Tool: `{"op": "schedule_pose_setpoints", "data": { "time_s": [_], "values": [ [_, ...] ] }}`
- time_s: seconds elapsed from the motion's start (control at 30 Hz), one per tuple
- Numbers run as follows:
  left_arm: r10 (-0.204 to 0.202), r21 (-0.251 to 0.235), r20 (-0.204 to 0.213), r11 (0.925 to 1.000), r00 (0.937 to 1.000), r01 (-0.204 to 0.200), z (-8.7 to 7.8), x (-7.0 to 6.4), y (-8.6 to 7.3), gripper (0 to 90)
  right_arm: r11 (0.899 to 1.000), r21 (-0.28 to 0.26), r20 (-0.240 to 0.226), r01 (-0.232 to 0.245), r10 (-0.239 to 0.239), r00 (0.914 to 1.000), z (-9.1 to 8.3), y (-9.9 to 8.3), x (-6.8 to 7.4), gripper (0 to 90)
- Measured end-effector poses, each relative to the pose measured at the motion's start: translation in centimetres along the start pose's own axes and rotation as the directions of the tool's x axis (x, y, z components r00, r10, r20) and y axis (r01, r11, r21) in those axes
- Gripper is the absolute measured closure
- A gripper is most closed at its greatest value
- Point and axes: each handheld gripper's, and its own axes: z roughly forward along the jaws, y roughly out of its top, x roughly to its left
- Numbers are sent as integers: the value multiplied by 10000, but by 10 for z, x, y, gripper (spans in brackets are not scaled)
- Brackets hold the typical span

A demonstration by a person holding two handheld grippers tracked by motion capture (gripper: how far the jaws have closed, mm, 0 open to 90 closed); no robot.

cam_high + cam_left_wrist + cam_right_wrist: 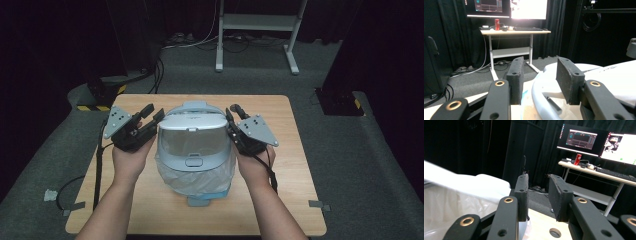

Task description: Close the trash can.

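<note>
The table (295,165) is a light wooden one and it stands on a grey carpet (360,165). Far behind it there is a white desk (514,32) with a red can (497,24), a keyboard (527,29) and bright monitors (529,9) above it. The lower frame of this desk shows at the far side in the high view. Black cables (160,70) run over the carpet to the far left of the table, and a dark box with yellow-black stripes (100,95) stands near the table's far left corner. Dark curtains close the room around.

Nothing lies on the table between the grippers and the bin. The left gripper (145,125) is just beside the left side of the bin, and the right gripper (231,122) is just beside its right side. The jaws of both are spread apart and grasp nothing. In the left gripper view the bin's rim passes close to the right pad (569,80), but I cannot tell if it touches. In the right gripper view the gap between the pads is free and the bin lies to the left of them.

The bin (195,150) stands in the middle of the table, between the two hands. It is light grey-blue, with a rounded lid that has a clear, shiny window and a small handle recess at the near side. A thin whitish plastic bag (195,180) hangs out around the body under the lid. A blue base piece sticks out at the near bottom.
</note>
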Motion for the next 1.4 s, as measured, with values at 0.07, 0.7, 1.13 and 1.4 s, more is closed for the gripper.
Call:
{"op": "schedule_pose_setpoints", "data": {
  "time_s": [0.07, 0.7, 1.13, 1.4],
  "values": [
    [-46, -43, 31, 10000, 10000, 46, -3, -2, -2, 563, 10000, -77, -113, -49, 48, 9999, -4, 0, 2, 683],
    [-30, -197, 74, 9998, 10000, 32, -31, -17, -29, 472, 9996, -38, -589, -296, 294, 9978, -33, -18, 19, 621],
    [154, -234, 159, 9996, 9998, -150, -33, -22, -37, 454, 9993, -17, -733, -369, 367, 9966, -40, -28, 20, 647],
    [634, -137, 27, 9979, 9980, -634, -35, -27, -38, 506, 10000, -39, -485, -65, 63, 9988, -43, -31, 28, 695]
  ]
}}
